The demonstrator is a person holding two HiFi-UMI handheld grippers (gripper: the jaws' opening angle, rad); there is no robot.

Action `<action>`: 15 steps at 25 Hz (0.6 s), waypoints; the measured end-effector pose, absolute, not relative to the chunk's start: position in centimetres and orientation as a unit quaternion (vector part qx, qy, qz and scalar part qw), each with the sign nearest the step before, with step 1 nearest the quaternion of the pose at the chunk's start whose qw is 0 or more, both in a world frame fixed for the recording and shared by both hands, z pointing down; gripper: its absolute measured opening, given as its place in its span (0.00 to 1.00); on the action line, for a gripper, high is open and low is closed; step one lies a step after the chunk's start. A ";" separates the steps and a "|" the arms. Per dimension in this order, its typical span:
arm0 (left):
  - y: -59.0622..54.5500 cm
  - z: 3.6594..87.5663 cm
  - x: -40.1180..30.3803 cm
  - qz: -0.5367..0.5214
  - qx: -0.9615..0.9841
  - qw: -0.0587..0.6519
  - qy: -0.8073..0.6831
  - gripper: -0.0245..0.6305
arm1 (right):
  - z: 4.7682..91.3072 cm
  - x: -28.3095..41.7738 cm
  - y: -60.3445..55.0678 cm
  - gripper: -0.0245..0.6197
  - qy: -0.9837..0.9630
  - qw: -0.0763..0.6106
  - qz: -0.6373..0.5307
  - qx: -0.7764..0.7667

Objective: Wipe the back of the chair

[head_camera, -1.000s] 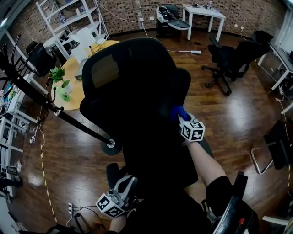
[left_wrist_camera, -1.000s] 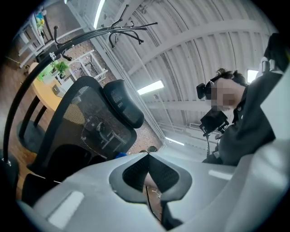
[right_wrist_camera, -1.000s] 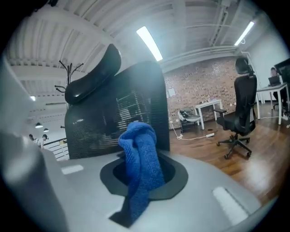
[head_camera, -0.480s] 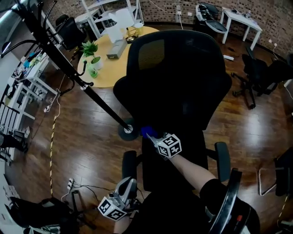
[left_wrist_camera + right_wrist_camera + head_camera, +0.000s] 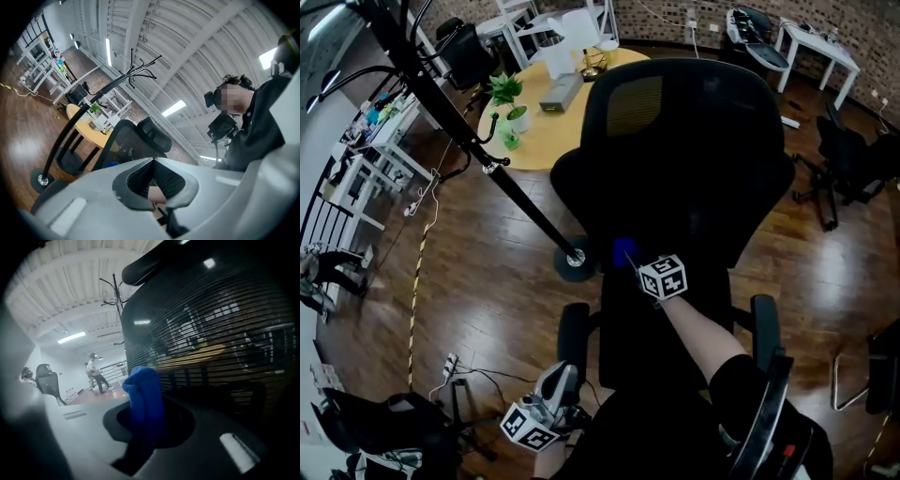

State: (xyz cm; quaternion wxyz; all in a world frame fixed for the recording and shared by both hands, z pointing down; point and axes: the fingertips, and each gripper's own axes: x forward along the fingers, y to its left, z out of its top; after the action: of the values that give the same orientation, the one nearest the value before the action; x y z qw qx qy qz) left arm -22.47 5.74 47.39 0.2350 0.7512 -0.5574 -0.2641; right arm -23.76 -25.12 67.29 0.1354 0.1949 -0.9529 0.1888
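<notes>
A black office chair stands in front of me, its mesh back (image 5: 675,159) facing me. My right gripper (image 5: 630,259) is shut on a blue cloth (image 5: 624,250), held at the lower left part of the chair back, just above the seat. In the right gripper view the blue cloth (image 5: 143,399) sticks up between the jaws, right beside the dark mesh back (image 5: 211,333). My left gripper (image 5: 551,394) hangs low near my body, away from the chair, its jaws shut with nothing in them. The left gripper view looks up at the chair back (image 5: 123,143) and headrest (image 5: 153,133).
A black coat rack pole (image 5: 487,159) slants down to its round base (image 5: 575,258) just left of the chair. Behind stands a round yellow table (image 5: 534,131) with a plant (image 5: 511,103). More office chairs (image 5: 853,159) are at right, shelving (image 5: 356,178) at left, cables (image 5: 450,366) on the wooden floor.
My right gripper with the blue cloth moved from the right side of the chair back across to its lower left. The left gripper stayed where it was.
</notes>
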 end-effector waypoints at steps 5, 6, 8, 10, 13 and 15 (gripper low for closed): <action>1.9 47.6 -19.7 -0.245 0.796 0.255 -0.492 0.02 | 68.1 -13.0 -28.9 0.10 -0.930 0.131 0.194 0.283; 1.1 47.6 -18.9 -0.239 0.806 0.260 -0.476 0.02 | 68.3 -10.1 -29.9 0.10 -0.919 0.127 0.203 0.314; -0.2 47.7 -17.3 -0.227 0.822 0.271 -0.447 0.02 | 69.1 -3.9 -32.0 0.10 -0.889 0.120 0.224 0.380; -1.1 47.9 -15.7 -0.221 0.831 0.280 -0.425 0.02 | 69.9 2.0 -33.6 0.10 -0.857 0.115 0.246 0.438; -1.9 48.2 -13.5 -0.212 0.843 0.290 -0.402 0.02 | 70.2 7.5 -34.6 0.10 -0.833 0.108 0.261 0.476; -2.1 48.2 -12.5 -0.206 0.848 0.292 -0.391 0.02 | 69.9 8.6 -34.4 0.10 -0.834 0.101 0.259 0.477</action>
State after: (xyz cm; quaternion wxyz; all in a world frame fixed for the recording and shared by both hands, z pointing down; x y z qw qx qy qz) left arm -12.47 -2.12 48.24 0.2924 0.8483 -0.3905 -0.2058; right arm 8.59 -34.43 69.88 0.1011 0.4772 -0.8337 0.2589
